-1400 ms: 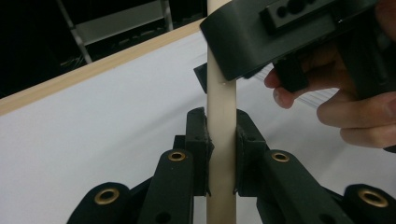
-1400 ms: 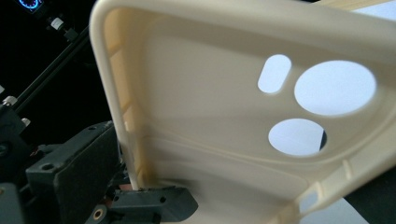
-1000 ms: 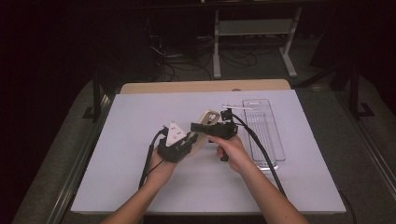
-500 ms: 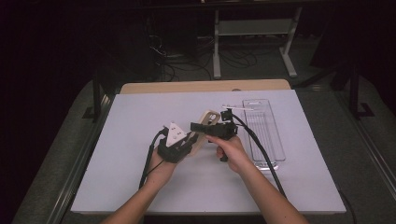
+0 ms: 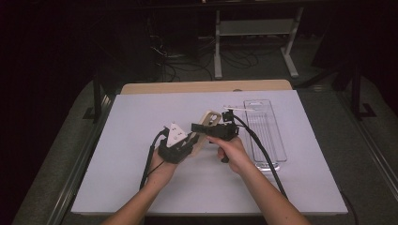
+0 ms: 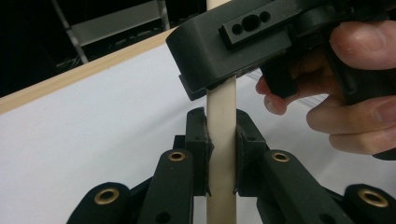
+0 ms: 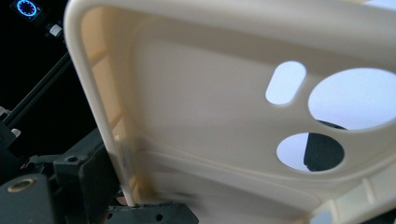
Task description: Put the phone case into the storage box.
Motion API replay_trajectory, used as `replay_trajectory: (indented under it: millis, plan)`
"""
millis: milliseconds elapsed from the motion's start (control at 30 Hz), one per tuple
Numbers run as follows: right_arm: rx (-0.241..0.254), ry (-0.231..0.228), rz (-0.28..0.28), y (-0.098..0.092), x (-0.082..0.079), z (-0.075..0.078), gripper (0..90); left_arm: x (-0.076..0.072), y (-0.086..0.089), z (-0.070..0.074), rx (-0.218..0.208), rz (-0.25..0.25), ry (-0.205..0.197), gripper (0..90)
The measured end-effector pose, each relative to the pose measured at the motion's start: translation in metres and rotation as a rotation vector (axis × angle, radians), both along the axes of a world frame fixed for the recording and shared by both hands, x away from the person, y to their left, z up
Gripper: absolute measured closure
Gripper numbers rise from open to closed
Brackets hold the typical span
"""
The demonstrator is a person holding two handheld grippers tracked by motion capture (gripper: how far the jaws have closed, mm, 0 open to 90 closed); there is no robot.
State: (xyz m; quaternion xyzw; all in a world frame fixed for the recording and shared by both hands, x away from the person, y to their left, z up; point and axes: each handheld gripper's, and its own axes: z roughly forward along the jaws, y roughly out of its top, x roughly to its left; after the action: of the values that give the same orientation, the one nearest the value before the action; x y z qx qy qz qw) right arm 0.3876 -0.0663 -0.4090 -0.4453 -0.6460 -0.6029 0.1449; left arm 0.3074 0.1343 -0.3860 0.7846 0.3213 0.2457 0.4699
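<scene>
Above the white bench: left gripper jaws nearly closed, clamping cream phone case by its edge (held upright); right gripper jaws meet case from other side, w/ grip unclear.

Lab-like workspace: white table, dark surroundings, floor cables, metal stand.

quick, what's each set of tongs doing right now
Left tongs: closed on the cream phone case.
Right tongs: at the same case, grip cannot be told.
</scene>
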Motion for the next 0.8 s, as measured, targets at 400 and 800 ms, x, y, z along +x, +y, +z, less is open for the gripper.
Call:
replay_trajectory:
  millis: [400,800]
  plan:
    - [0.007,-0.003,-0.006,-0.001,0.0,0.0,9.1,0.001,0.001,0.0,-0.005,-0.012,0.009,76.9]
    - [-0.012,-0.01,-0.011,-0.001,0.001,-0.002,9.5,0.007,0.011,0.006,0.0,-0.082,0.049,46.0]
